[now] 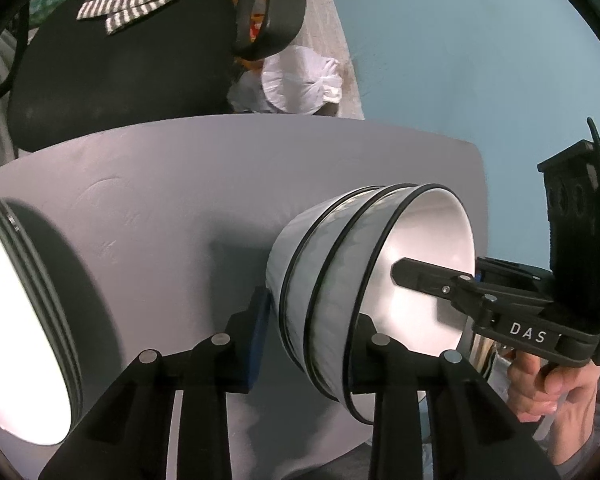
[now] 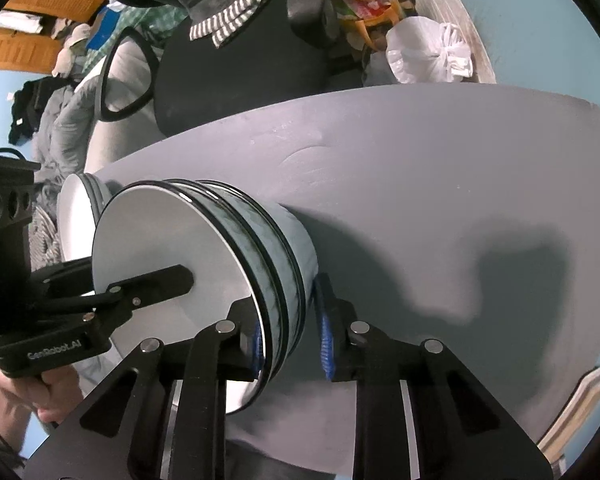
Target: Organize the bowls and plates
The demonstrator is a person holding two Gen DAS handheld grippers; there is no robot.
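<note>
Stack of bowls (image 1: 340, 280) sits on the grey bench (image 1: 160, 200), near its right side. Left hand-held gripper (image 1: 308, 332) has one finger inside the top bowl & one outside, squeezing the wall. Right hand-held gripper (image 2: 290, 336) grabs the far side of the same stack. Plates (image 1: 24, 320) sit on the left of the bench, well apart.
</note>
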